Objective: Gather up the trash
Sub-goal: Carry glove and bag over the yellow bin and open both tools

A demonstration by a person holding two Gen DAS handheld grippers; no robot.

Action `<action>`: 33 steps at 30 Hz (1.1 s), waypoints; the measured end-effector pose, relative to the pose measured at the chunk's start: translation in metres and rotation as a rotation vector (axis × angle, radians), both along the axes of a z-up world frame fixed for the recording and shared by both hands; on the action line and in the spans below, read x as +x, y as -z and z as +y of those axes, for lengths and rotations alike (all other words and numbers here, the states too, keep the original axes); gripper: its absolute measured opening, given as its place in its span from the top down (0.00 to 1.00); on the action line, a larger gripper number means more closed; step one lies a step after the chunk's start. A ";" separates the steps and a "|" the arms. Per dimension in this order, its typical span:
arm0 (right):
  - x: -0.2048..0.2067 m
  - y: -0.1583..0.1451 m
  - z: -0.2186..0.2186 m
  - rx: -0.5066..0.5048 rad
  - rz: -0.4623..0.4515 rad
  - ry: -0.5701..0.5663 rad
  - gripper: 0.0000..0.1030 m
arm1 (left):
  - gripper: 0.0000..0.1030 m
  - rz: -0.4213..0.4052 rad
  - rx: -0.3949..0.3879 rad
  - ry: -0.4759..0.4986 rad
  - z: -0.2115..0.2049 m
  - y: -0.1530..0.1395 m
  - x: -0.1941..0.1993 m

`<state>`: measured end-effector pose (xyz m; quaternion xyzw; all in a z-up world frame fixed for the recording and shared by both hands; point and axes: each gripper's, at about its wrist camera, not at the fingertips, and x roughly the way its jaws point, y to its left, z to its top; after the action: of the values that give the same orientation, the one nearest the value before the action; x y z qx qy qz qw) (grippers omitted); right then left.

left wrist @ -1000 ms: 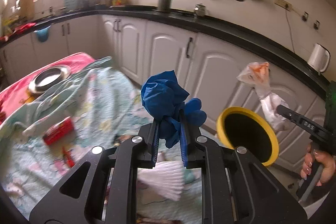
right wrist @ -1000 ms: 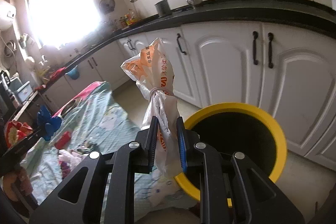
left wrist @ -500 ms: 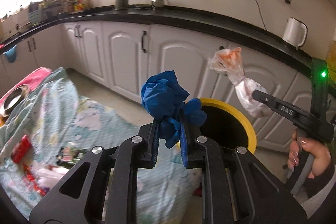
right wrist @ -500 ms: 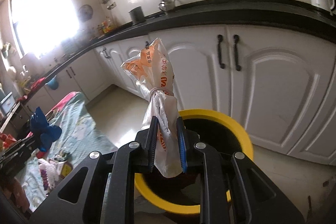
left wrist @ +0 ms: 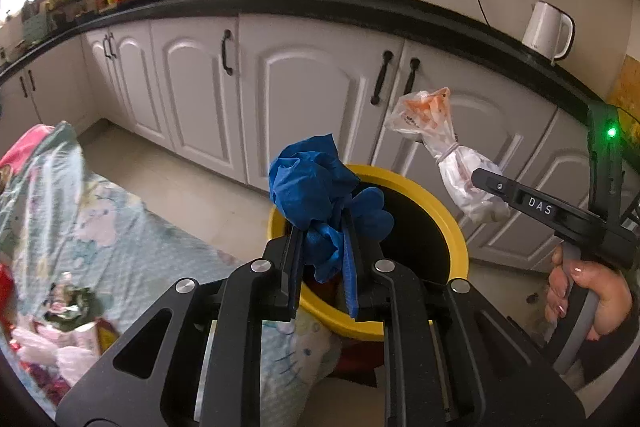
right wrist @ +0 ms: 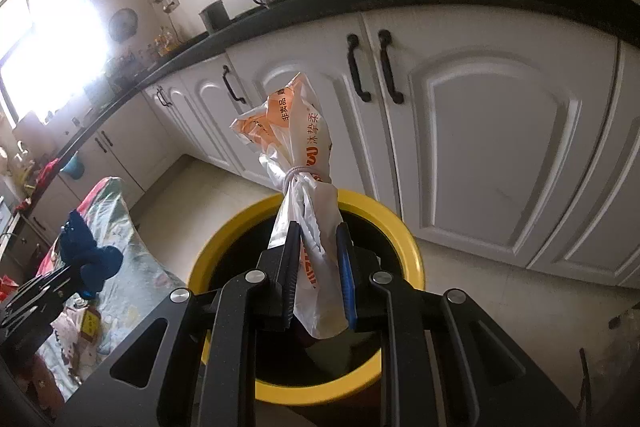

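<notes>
My left gripper is shut on a crumpled blue glove and holds it above the near rim of a yellow-rimmed trash bin. My right gripper is shut on a tied white and orange plastic bag right over the bin's opening. The bag and the right gripper also show in the left wrist view, at the right of the bin. The glove and the left gripper show at the left in the right wrist view.
A table with a light patterned cloth stands left of the bin, with wrappers and scraps on it. White kitchen cabinets with a black counter run behind the bin. A white kettle stands on the counter.
Both grippers have swung right from the table to the bin, each still holding its item. The bin now lies right below them, and the right gripper's bag is over the opening.
</notes>
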<state>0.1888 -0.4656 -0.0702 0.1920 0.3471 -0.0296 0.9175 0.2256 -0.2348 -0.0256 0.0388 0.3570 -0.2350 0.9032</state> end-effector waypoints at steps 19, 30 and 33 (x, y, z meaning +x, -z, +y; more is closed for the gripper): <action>0.003 0.024 -0.009 0.049 0.093 -0.057 0.82 | 0.88 0.130 0.048 0.024 -0.042 0.050 0.017; 0.011 0.034 0.001 0.055 0.135 -0.101 0.72 | 0.87 0.167 0.061 0.023 -0.045 0.062 0.026; 0.011 0.034 0.001 0.063 0.135 -0.095 0.61 | 0.80 0.170 0.064 0.011 -0.045 0.064 0.028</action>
<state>0.2001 -0.4644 -0.1044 0.2017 0.4176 0.0123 0.8859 0.2535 -0.2796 -0.0899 0.0495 0.4394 -0.2311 0.8667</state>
